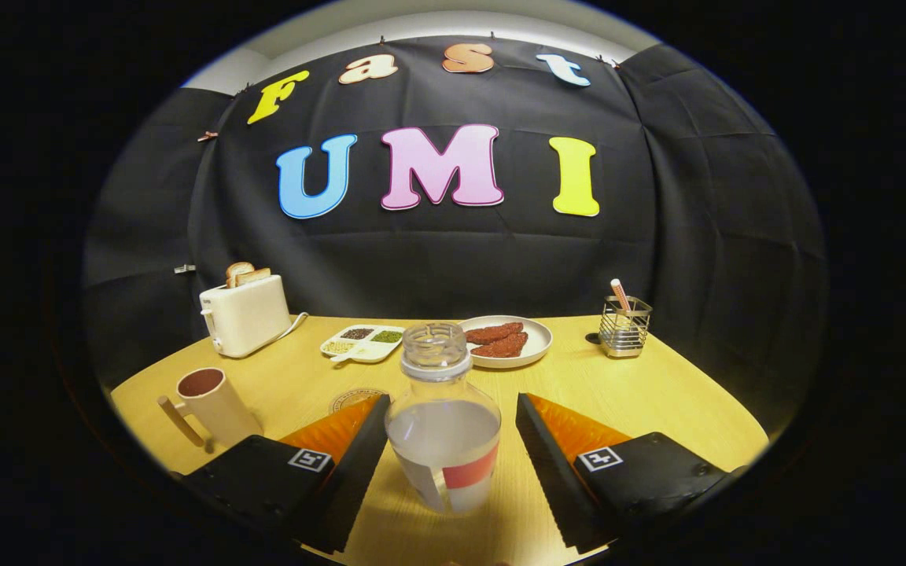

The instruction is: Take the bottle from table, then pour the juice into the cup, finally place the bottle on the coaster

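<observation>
A: Step in hand looks like the first one, taking the bottle (443, 420). It stands upright on the table (657, 393), cap off, clear liquid filling roughly the lower half, a label band low on its body.

B: Gripper (453, 452) state?

A: Spread wide. The bottle sits between the two fingers with a visible gap on each side; the left finger is close to the glass, the right one further off. Neither presses on it, so no grasp yet.

B: Where are the targets?

A: The cup (213, 405) is to the left, just beyond the left finger, handle turned toward the camera, dark inside; whether that is contents or shadow I cannot tell. The coaster (352, 398) lies flat on the table behind the left finger, partly hidden by it, between cup and bottle.

B: Next move, in your judgement?

A: Close the fingers evenly on the bottle's body, then lift straight. With the neck open, any tilt during the lift risks a spill, so keep it upright until it is over the cup.

B: Bystanders?

A: Toaster (244, 314) with bread at far left, a divided tray (364, 342), a plate (510, 340) of reddish pieces behind the bottle, a wire holder (626, 326) to the right. All well apart from the path to the cup.
</observation>
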### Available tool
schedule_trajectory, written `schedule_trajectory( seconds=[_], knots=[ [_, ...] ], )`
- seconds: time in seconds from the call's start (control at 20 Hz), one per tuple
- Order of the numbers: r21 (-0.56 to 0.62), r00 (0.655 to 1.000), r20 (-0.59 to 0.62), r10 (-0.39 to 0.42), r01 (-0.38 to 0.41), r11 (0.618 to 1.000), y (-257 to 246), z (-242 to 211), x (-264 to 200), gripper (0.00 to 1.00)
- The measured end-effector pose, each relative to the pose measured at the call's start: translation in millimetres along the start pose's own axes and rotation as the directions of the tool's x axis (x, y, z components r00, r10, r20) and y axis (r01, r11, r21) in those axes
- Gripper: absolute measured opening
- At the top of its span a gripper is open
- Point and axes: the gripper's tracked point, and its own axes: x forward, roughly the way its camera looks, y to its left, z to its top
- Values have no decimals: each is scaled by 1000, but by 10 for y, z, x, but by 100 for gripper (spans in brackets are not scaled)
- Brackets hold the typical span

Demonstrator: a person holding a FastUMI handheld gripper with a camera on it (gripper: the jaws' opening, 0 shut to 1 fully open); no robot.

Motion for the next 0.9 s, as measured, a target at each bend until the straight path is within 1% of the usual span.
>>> schedule_trajectory(
  seconds=[0.1,0.25,0.45,0.55,0.6,0.7,0.75,0.9],
  knots=[
    [3,1000,-26,4,-4,1000,14,-92,38,98],
    [-3,999,-32,0,0,1000,6,-141,58,98],
    [3,996,-87,25,-25,1000,99,-311,81,98],
    [-1,996,-85,25,-25,1000,95,-295,96,97],
    [-2,997,-80,20,-20,1000,77,-275,104,95],
    [-6,996,-83,18,-18,1000,65,-279,125,88],
    [-10,996,-90,22,-23,1000,64,-287,139,79],
    [-48,993,-109,41,-46,998,94,-291,147,78]
  ],
)
